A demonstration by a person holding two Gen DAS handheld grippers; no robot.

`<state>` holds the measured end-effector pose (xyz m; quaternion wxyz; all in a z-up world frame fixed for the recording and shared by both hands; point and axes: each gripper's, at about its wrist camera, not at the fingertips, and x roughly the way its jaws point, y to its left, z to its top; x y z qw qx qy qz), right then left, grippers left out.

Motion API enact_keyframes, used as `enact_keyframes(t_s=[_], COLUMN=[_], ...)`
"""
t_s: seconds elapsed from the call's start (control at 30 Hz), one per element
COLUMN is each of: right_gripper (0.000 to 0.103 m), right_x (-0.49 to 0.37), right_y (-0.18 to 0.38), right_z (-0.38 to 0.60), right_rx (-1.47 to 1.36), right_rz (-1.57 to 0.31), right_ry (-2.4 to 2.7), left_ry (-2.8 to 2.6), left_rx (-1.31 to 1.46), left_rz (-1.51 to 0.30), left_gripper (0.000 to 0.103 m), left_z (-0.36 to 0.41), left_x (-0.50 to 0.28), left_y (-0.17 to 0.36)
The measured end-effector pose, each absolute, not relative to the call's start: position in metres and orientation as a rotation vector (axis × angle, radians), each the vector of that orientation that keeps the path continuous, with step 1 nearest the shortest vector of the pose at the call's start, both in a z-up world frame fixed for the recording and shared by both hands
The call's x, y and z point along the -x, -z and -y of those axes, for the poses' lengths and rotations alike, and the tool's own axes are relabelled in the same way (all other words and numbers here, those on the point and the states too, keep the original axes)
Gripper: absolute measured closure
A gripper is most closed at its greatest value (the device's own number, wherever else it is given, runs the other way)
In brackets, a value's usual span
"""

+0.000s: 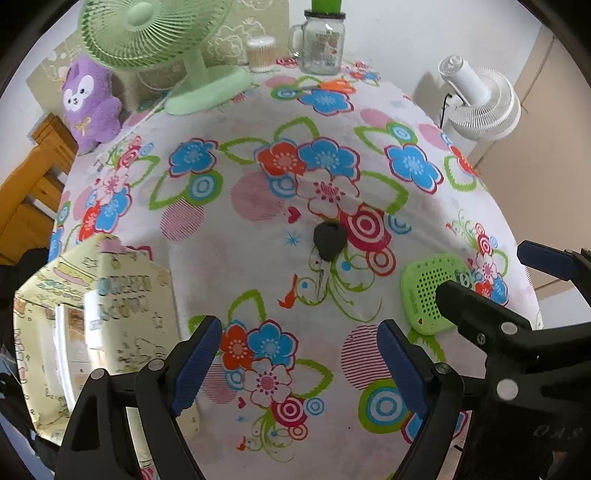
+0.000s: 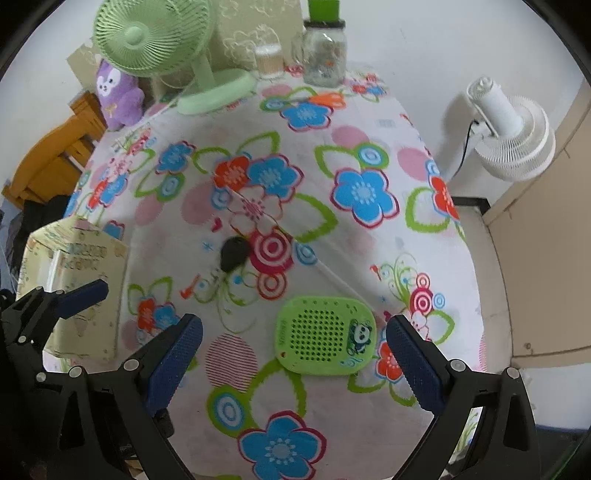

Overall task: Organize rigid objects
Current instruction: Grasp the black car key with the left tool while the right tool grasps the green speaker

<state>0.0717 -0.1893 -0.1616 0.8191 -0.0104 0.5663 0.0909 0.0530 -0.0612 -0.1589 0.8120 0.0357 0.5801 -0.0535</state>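
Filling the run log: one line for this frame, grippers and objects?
left gripper: open, empty | right gripper: open, empty, nearest green speaker | black key: on tablecloth, untouched | box: left edge

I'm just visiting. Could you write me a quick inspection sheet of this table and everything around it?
Surface: table under a flowered cloth, creased.
Job's things: black key mid-table; green speaker; printed box at left.
Clutter: green fan, purple plush, glass jar, swab tub at the far edge.
Grippers: left gripper open, empty; right gripper open, speaker just ahead.
Cables: black cord at the white fan.
Surroundings: wooden furniture, white wall.
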Motion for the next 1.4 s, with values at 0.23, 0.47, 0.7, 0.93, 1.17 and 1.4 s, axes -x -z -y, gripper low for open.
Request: enact_keyframes(t_s=[0.23, 0.47, 0.7, 0.93, 1.17, 1.4], right_gripper=[0.002, 0.002, 0.002, 0.002, 0.008, 0.008], right_x=[-0.077, -0.084, -0.088, -0.089, -0.086, -0.089], right_y=[0.188, 0.212, 0.234, 0.25, 0.251, 0.244], right_z=[0.199, 0.201, 0.202, 0.205, 0.198, 0.201], right_rx=[0.026, 0.038, 0.051, 0.018, 0.075, 0.067], right_rz=[-1.249, -1.289, -1.342, -1.384, -1.377, -1.374], right_ry=[-0.164, -0.152, -0.137, -0.118, -0.117, -0.109], left_ry=[0.135, 0.149, 0.147, 0.152, 0.162, 0.17], left_rx=[-0.092, -0.097, -0.116, -0.131, -0.159, -0.146], left_rz=[-1.25, -1.28, -1.314, -1.334, -1.349, -1.352], left_gripper=[0.016, 0.016, 0.016, 0.016, 0.016, 0.016], left_z=[0.067, 0.07, 0.068, 0.067, 0.069, 0.075], left_x=[-0.056, -0.059, -0.059, -0.059, -0.054, -0.066], left_y=[0.179, 0.196, 0.21, 0.217, 0.222, 0.218])
